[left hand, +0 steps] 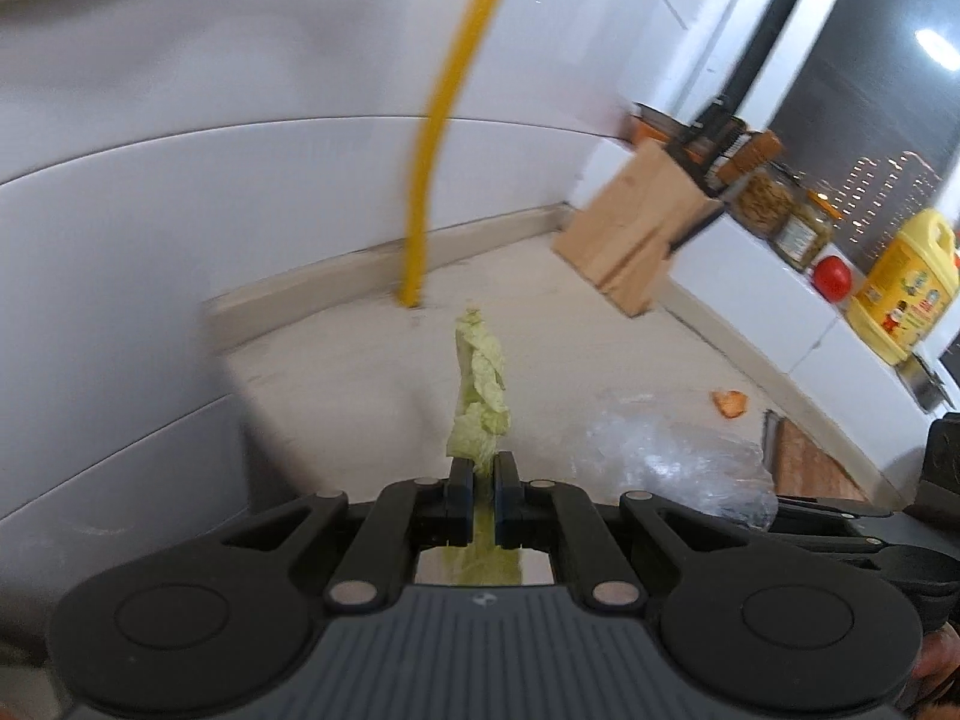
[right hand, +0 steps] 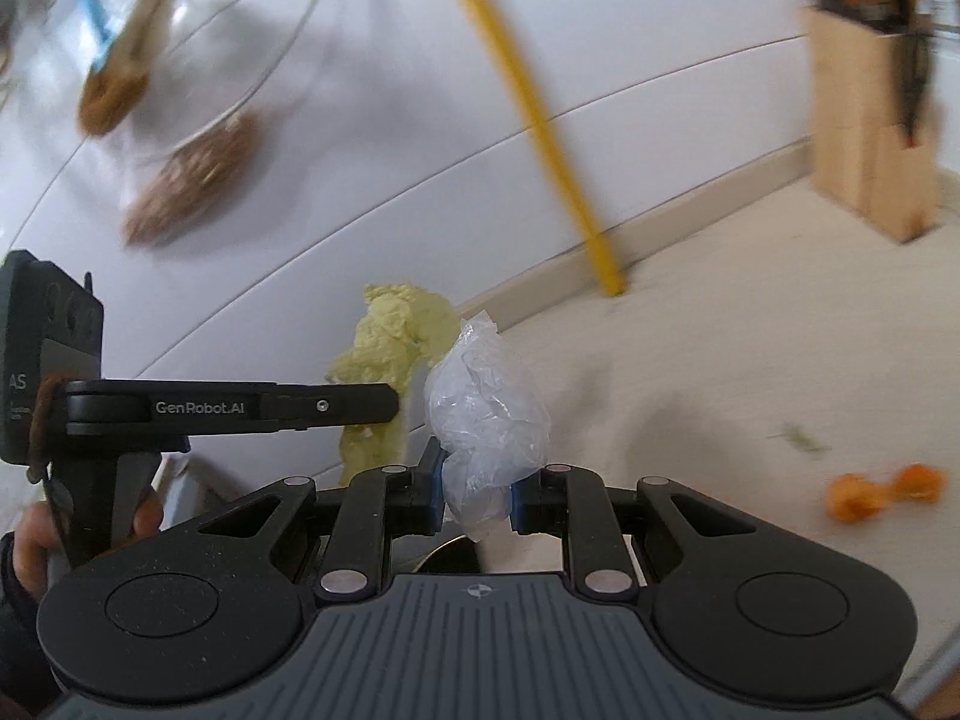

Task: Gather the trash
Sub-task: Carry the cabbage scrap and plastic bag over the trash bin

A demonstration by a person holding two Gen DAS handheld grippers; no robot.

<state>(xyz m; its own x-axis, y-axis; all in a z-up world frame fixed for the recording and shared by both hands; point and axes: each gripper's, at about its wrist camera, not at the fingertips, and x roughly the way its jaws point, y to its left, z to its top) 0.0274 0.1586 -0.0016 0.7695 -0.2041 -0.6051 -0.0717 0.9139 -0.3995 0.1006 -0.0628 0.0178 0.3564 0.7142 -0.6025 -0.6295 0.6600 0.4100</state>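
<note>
Two pieces of trash are already in hand, one per claw. The left gripper point(left hand: 480, 480) has its jaws pressed almost together on a pale green cabbage leaf point(left hand: 478, 384), which stands up and forward from the fingertips, off the counter. The right gripper point(right hand: 474, 492) is closed partway on a crumpled clear plastic wrap point(right hand: 486, 420), the wad bulging up between and above its blue pads. In the right wrist view the left gripper sits just to the left of the right one, so the leaf and the plastic hang close beside each other.

Still lying on the beige countertop point(left hand: 372, 360) are orange peel scraps point(right hand: 882, 489), well off to the right of the right gripper and a little ahead of it, with a few small green shreds point(right hand: 798, 438) beyond them. Further ahead and to the right stands a wooden knife block point(right hand: 870, 120), and a yellow pipe point(right hand: 540, 120) rises straight ahead against the white wall.

By my reading the job is roughly half done: two items picked up but not yet dropped anywhere, since no bin shows in either view. The peel and shreds remain to be gathered after that.
</note>
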